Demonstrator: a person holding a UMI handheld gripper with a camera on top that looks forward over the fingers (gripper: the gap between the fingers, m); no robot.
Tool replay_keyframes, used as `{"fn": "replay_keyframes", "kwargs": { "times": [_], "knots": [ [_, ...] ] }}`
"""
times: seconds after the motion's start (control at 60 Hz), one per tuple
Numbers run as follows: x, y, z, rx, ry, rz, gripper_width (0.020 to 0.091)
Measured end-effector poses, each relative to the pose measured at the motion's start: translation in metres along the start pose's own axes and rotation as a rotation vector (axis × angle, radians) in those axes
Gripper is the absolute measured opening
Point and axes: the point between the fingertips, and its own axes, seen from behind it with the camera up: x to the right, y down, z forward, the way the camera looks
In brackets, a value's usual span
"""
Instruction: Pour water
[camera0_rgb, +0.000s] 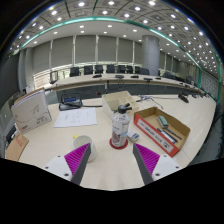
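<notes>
A clear water bottle (120, 127) with a red label and red base stands upright on the pale table (110, 168), just beyond my fingers and a little right of the midline. A metal cup (83, 146) stands to its left, close behind my left finger's magenta pad (78, 158). My gripper (112, 160) is open, its two magenta pads wide apart with only bare tabletop between them. It touches neither the bottle nor the cup.
An open cardboard box (160, 130) with red sides lies to the right of the bottle. Papers (75, 117) and a brown box (118, 100) lie farther back. A white box (33, 108) stands at the left. Chairs and long desks fill the room behind.
</notes>
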Motion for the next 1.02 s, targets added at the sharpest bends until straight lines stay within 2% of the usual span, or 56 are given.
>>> {"fn": "replay_keyframes", "kwargs": {
  "times": [0.117, 0.25, 0.45, 0.733, 1.017],
  "knots": [
    [-0.022, 0.014, -0.073, -0.041, 0.0, -0.009, 0.0858],
    [-0.048, 0.027, -0.152, -0.053, -0.008, -0.044, 0.0859],
    [-0.078, 0.052, -0.225, -0.068, -0.026, -0.072, 0.0861],
    [-0.088, 0.076, -0.252, -0.087, -0.03, -0.119, 0.0861],
    [-0.089, 0.074, -0.257, -0.077, -0.038, -0.13, 0.0862]
  ]
}}
